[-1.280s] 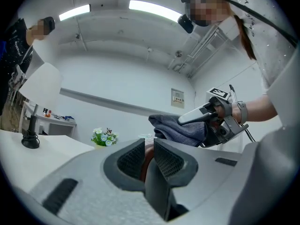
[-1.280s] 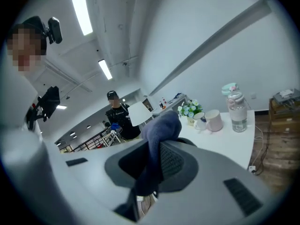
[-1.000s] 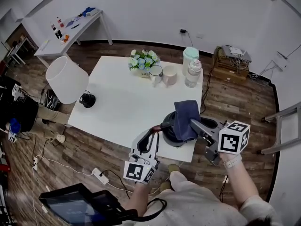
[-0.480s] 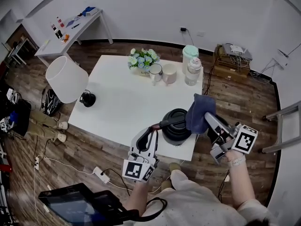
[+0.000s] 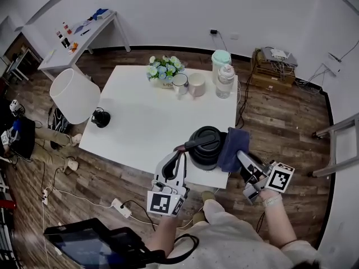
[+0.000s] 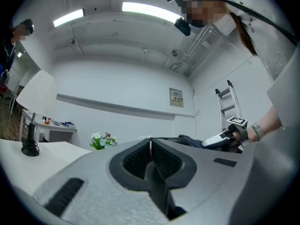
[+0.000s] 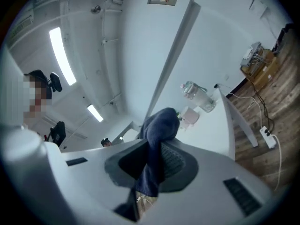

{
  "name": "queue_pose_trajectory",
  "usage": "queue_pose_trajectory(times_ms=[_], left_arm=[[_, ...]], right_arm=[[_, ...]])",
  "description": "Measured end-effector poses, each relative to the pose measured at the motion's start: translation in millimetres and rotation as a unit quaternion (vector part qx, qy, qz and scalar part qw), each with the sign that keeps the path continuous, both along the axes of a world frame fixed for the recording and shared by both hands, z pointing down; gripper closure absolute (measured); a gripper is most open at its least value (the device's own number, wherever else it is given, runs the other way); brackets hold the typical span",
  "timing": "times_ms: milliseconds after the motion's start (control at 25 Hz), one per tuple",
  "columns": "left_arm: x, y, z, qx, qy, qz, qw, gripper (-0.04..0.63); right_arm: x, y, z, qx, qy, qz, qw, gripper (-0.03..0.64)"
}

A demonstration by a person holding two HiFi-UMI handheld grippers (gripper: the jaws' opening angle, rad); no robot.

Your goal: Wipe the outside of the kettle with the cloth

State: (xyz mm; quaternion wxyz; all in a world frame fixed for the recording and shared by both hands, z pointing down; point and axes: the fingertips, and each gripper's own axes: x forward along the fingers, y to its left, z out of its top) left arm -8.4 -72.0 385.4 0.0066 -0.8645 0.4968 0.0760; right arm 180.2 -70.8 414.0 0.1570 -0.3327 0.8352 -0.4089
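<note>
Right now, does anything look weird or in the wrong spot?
Only a little: the kettle is very near a corner of the table, held by the left gripper, with the cloth in the right gripper against it. Nothing looks spilled or broken.

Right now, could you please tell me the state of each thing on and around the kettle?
kettle: upright, lid on, at the near edge of the table.
cloth: bunched, against the kettle's right side.
left gripper: shut on the kettle's handle.
right gripper: shut on the cloth.
lamp: upright.
</note>
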Motion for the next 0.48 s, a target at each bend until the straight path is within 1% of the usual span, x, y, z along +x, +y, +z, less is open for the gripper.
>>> queue_pose_trajectory(times_ms=[80,360,480], left_arm=[[7,1,2,-0.002,0.002,0.007,1.0000,0.588],[24,7,14,-0.018,0.004,0.025,0.9995,0.588],[27,8,18,-0.023,0.002,0.028,0.9993,0.588]], right_arm=[[-3,1,14,-0.015,0.005,0.006,1.000,0.566],[-12,-4,54,-0.049,0.046,0.013,0.998,0.566],[-10,-3,75,-0.065,0.081,0.010,0.995,0.566]])
